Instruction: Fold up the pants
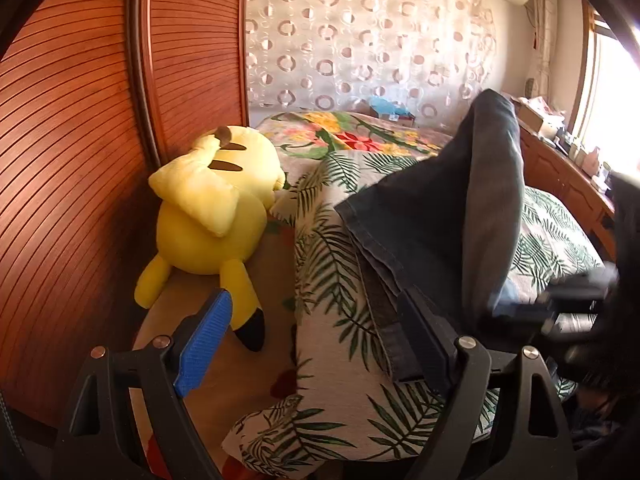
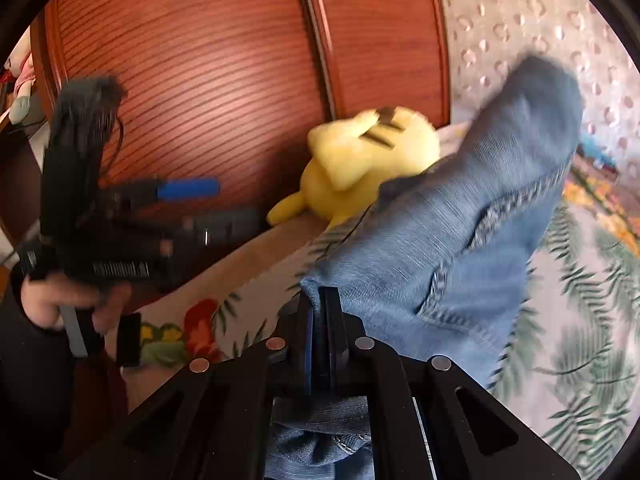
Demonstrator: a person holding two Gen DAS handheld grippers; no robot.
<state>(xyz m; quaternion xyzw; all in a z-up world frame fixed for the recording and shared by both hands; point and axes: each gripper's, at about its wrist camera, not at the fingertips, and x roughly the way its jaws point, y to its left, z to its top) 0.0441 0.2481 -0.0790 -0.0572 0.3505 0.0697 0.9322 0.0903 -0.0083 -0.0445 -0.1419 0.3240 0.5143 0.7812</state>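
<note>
Right of frame, over the bed (image 1: 344, 208): right gripper (image 2: 318, 320) jaws clamped on pants (image 2: 460, 240), lifting them mid-fold. Left gripper (image 1: 316, 340) jaws wide, empty; next should grab the hem.

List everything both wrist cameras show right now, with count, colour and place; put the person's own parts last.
blue denim pants: one, blue, lifted in a peak over the bed, one edge pinched in the right gripper.
yellow plush toy: one, yellow with brown stripes, lying on the bed by the wardrobe.
leaf-print bedspread: one, pale with green fronds, covering the bed under the pants.
flower-print blanket: one, multicoloured, at the far end of the bed.
slatted wooden wardrobe doors: two panels visible, reddish brown, beside the bed.
circle-patterned curtain: one, pale, behind the bed.
left gripper: one, black with blue pads, open, nothing held.
right gripper: one, black, shut on the pants.
hand: one, holding the left gripper's handle.
</note>
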